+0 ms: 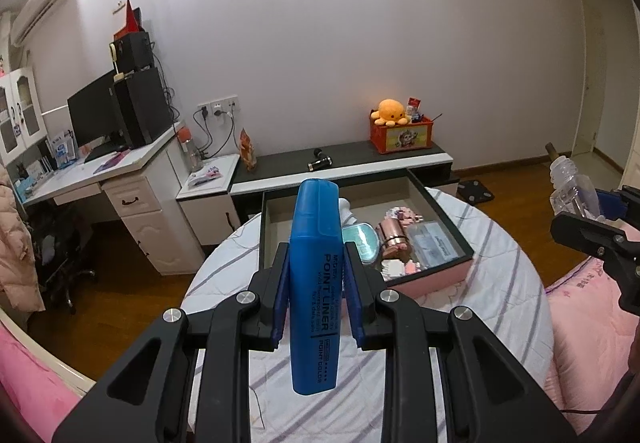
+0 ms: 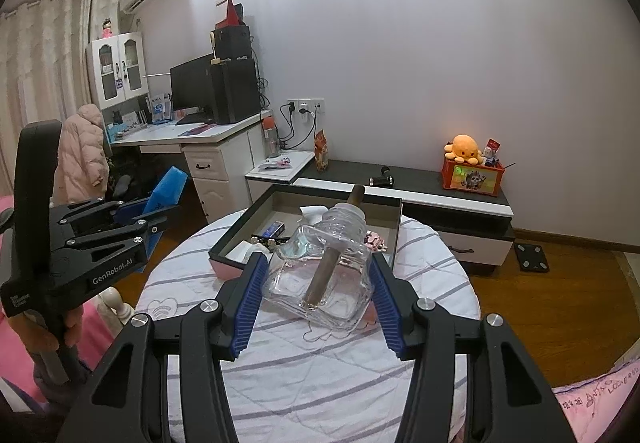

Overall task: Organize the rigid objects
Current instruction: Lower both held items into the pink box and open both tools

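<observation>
My left gripper (image 1: 316,263) is shut on a blue highlighter marker (image 1: 314,283), held upright above the round table; the same gripper (image 2: 160,219) shows at the left of the right wrist view with the marker (image 2: 166,189) in it. My right gripper (image 2: 318,273) is shut on a clear glass bottle (image 2: 324,275) with a brown stick inside; the bottle (image 1: 572,187) appears at the right edge of the left wrist view. Beyond both lies an open pink-sided box (image 1: 428,279) (image 2: 228,265) on the table, with several small items in it.
The round table carries a white striped cloth (image 2: 320,383). Behind it runs a low dark-topped cabinet (image 1: 360,159) with an orange crate (image 1: 402,137) and plush toy. A white desk (image 1: 100,171) with a monitor stands at left. Pink bedding (image 1: 592,323) lies at right.
</observation>
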### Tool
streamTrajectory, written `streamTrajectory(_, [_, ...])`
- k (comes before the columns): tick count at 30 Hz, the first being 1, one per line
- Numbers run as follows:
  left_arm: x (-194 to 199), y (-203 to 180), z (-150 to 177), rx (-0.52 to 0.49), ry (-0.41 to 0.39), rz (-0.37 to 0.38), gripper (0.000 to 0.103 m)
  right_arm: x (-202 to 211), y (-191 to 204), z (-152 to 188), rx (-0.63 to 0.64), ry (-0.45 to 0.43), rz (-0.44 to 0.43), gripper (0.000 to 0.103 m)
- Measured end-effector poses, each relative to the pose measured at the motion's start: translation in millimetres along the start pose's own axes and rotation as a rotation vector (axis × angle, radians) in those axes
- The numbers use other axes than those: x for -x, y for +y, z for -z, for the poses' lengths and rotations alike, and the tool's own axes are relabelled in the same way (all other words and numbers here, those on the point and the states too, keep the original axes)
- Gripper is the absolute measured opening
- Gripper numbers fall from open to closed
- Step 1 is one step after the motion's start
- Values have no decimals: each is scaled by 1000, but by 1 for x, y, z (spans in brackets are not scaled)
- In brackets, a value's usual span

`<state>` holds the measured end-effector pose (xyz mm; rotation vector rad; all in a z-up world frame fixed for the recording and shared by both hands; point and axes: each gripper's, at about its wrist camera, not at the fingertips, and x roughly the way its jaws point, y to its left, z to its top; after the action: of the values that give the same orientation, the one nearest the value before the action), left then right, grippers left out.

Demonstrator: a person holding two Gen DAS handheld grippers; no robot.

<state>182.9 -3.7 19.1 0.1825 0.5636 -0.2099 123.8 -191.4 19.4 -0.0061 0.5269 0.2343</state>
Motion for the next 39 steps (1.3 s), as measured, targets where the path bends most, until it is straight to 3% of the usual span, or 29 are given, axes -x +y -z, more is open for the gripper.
streamTrajectory(9, [-82,19,-24,10,112,-14,22,-69,-18,-21,-15,56,-24,53])
streamTrajectory(12, [-109,22,-28,3,150,-5,15,-103,-20,-28,-9,98,-40,53])
streamTrajectory(19, [-174,31,-28,35,291,27,17,-177,-31,-28,-13,217,-54,53])
streamTrajectory(20, [-180,32,-26,39,309,41,24,-188,-32,-26,-13,239,-52,53])
streamTrajectory(22, [-186,34,-22,39,333,36,53,-198,-35,-23,-16,265,-51,53])
streamTrajectory(23, [-188,35,-20,42,333,24,74,-204,-37,-22,-20,281,-53,54])
streamTrajectory(24, [-187,37,-18,51,320,9,82,-209,-38,-19,-23,303,-53,56])
streamTrajectory(27, [-187,40,-17,63,320,23,82,-213,-43,-15,-44,322,-49,74])
streamTrajectory(39, [-191,37,-17,54,342,6,82,-209,-57,-19,-71,323,-2,78])
